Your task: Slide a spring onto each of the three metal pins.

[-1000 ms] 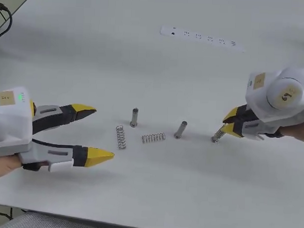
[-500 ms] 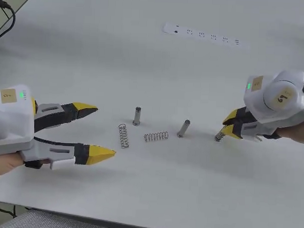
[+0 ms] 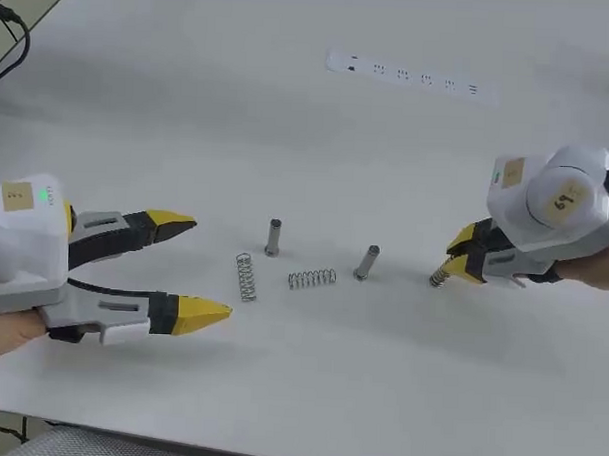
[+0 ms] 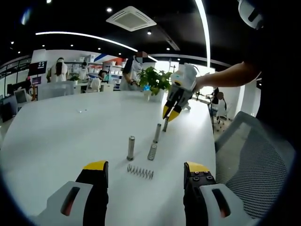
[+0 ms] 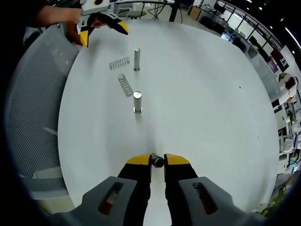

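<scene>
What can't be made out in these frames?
Head view: yellow tips of the right hand-held gripper cover the upper end of the coiled metal spring; seating unclear.
Right gripper view: its jaws hide the grey metal pin below its round top; grip unclear.
Head view: white power strip markings too small.

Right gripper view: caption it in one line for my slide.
Right gripper, jaws shut on one pin, faces two bare pins and two loose springs on the white table.

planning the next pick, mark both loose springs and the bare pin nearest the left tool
left spring [image 3: 246, 277]: head view, on its middle coils.
right spring [image 3: 312, 278]: head view, on its middle coils.
bare pin [image 3: 273, 237]: head view, midway up its upright shaft.
</scene>
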A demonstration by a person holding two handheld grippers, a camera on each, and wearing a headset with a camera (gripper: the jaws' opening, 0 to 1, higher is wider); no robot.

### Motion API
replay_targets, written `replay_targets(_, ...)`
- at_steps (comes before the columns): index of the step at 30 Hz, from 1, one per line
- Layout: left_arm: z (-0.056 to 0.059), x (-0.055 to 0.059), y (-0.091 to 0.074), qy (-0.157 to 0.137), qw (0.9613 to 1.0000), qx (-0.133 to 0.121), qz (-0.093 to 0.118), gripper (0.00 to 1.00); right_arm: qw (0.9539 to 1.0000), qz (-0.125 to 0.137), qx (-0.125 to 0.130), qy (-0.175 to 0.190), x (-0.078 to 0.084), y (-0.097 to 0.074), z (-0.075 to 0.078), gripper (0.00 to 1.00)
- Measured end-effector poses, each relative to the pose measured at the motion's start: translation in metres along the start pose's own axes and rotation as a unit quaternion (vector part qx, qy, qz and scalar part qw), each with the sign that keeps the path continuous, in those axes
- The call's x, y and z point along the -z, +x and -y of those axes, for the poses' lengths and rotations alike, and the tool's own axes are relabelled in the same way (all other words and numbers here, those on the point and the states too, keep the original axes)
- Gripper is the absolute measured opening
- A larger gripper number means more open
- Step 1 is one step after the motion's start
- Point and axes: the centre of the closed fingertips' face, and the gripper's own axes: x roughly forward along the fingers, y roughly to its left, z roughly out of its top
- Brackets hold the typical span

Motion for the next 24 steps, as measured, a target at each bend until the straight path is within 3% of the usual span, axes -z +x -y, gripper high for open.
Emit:
replay_targets(12, 0.0004, -0.0001, 0.0000, -0.001, 1.0000, 0.002, 0.000, 0.60, 1.0000, -0.007, -0.004, -0.004, 0.0033, 0.0021, -0.0016, 0.10)
replay_targets(24, -0.0003, -0.0022, 0.0008, -0.002, 1.0000, 0.003, 0.000, 0.61, 0.9991, 0.033, 0.005, 0.025, -0.0046, -0.0031, 0.0006, 0.18)
